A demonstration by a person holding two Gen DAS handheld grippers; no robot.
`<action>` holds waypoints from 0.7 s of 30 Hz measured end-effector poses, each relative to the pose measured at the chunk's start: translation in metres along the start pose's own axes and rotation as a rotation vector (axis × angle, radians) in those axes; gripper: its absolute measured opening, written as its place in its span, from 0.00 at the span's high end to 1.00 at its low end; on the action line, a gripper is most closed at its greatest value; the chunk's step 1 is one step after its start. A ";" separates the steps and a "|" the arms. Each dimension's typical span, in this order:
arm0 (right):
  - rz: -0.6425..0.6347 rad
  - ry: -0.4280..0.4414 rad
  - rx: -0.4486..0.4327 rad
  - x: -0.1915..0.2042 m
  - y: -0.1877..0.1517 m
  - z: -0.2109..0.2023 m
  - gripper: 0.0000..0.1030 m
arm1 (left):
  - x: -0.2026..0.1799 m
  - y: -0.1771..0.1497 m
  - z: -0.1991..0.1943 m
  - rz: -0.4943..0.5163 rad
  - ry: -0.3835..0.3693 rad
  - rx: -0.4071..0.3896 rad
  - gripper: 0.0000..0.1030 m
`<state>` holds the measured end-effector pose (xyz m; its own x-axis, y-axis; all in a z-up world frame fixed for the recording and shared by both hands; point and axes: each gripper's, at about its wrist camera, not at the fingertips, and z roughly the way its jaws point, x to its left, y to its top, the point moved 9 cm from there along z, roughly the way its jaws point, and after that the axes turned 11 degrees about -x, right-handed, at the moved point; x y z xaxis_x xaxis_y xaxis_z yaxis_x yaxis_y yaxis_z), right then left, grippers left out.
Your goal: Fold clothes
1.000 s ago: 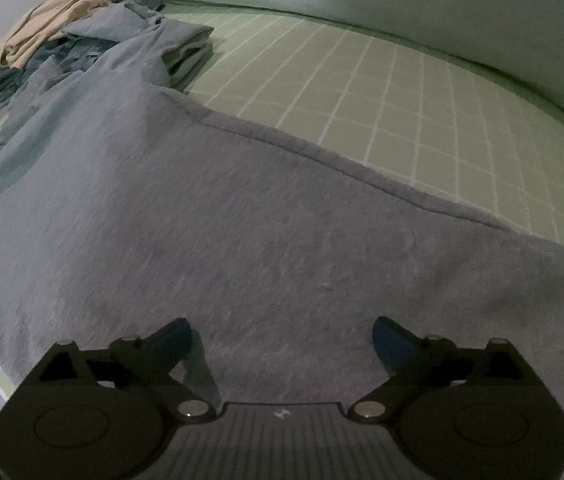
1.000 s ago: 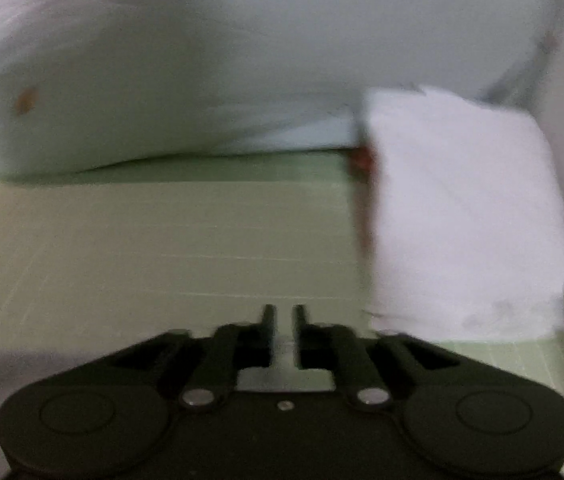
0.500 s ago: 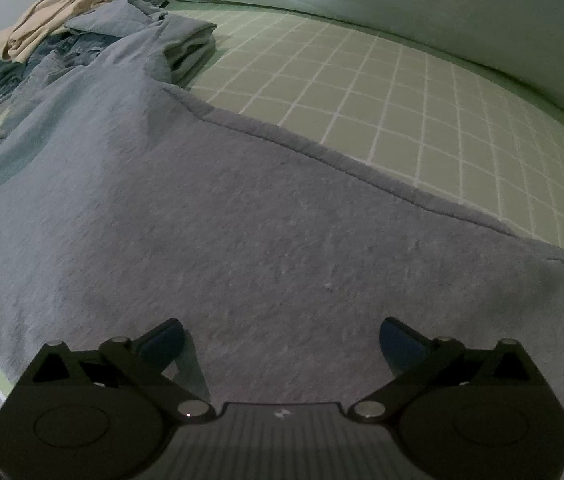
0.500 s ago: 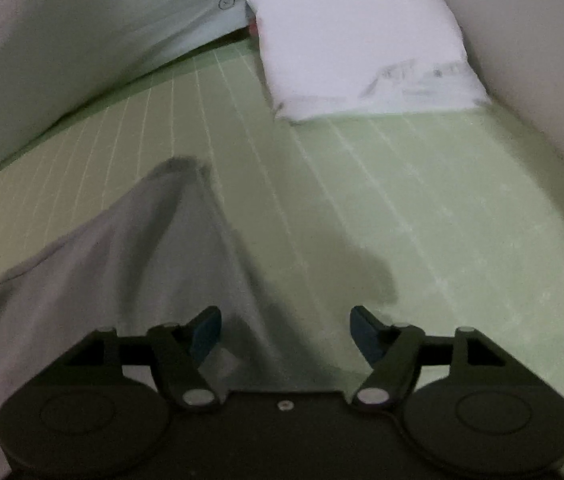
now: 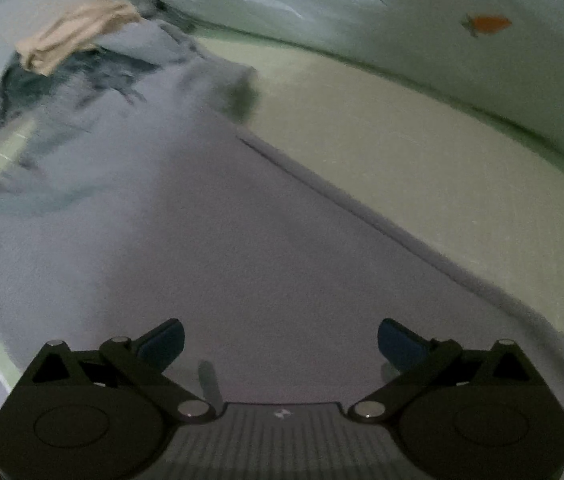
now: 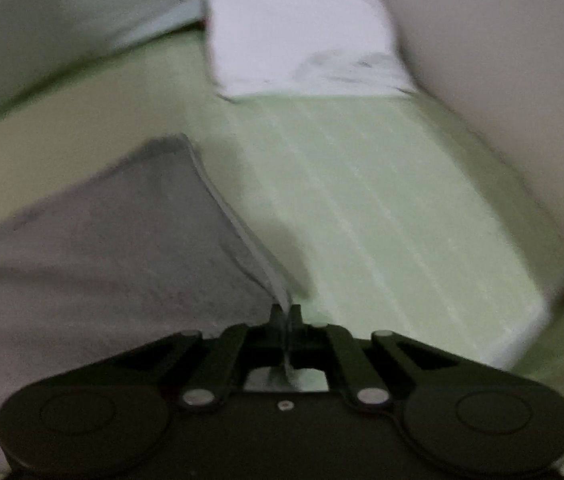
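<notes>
grey garment spread on bed, right hem corner pinched

a grey garment (image 5: 242, 248) is laid flat across the green checked bed sheet (image 5: 421, 160), its hemmed edge running diagonally; a crumpled clothes pile (image 5: 82, 64) with a beige piece (image 5: 70, 36) is seen at its far end. the left gripper (image 5: 280, 340) is held low over the garment, its fingers spread wide with nothing between them. the right gripper (image 6: 285, 312) is closed on the garment's hem edge (image 6: 242, 236), near a corner. a white pillow (image 6: 297, 28) is seen beyond. both views are blurred.
</notes>
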<state>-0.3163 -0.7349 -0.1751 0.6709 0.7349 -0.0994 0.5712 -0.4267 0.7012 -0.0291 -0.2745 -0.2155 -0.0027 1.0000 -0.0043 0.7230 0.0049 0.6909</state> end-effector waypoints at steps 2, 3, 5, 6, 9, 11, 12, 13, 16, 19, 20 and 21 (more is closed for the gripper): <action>-0.012 -0.035 0.017 -0.009 -0.005 -0.001 0.98 | 0.018 0.009 0.002 -0.017 0.020 -0.007 0.02; -0.018 -0.053 0.026 -0.013 -0.007 -0.002 0.97 | 0.028 0.012 0.002 -0.024 0.029 -0.008 0.02; 0.004 -0.068 0.014 -0.007 -0.001 -0.006 0.88 | 0.049 0.021 0.005 -0.038 0.050 -0.013 0.02; 0.016 -0.077 0.008 -0.003 0.003 -0.007 0.72 | 0.060 0.026 0.006 -0.044 0.055 -0.018 0.02; 0.007 -0.120 -0.053 0.022 0.021 -0.017 0.40 | 0.092 0.042 0.009 -0.063 0.069 -0.031 0.01; -0.013 -0.124 -0.097 0.049 0.035 -0.023 0.29 | 0.115 0.052 0.014 -0.055 0.076 -0.039 0.01; -0.017 -0.121 -0.116 0.062 0.041 -0.025 0.21 | 0.126 0.058 0.019 -0.044 0.083 -0.040 0.01; -0.012 -0.111 -0.135 0.079 0.047 -0.028 0.14 | 0.138 0.065 0.026 -0.034 0.092 -0.043 0.01; 0.002 -0.039 -0.176 0.137 0.062 -0.039 0.00 | 0.168 0.084 0.044 -0.026 0.111 -0.041 0.01; 0.001 0.050 -0.204 0.202 0.075 -0.049 0.00 | 0.196 0.108 0.066 -0.031 0.103 -0.050 0.01; -0.005 0.075 -0.211 0.226 0.080 -0.051 0.00 | 0.207 0.116 0.073 -0.033 0.104 -0.051 0.01; -0.012 0.099 -0.218 0.250 0.084 -0.053 0.00 | 0.217 0.125 0.080 -0.035 0.104 -0.052 0.01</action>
<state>-0.1256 -0.5593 -0.1036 0.6091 0.7917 -0.0463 0.4559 -0.3017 0.8374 0.1157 -0.0572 -0.1879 -0.1007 0.9939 0.0445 0.6843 0.0368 0.7283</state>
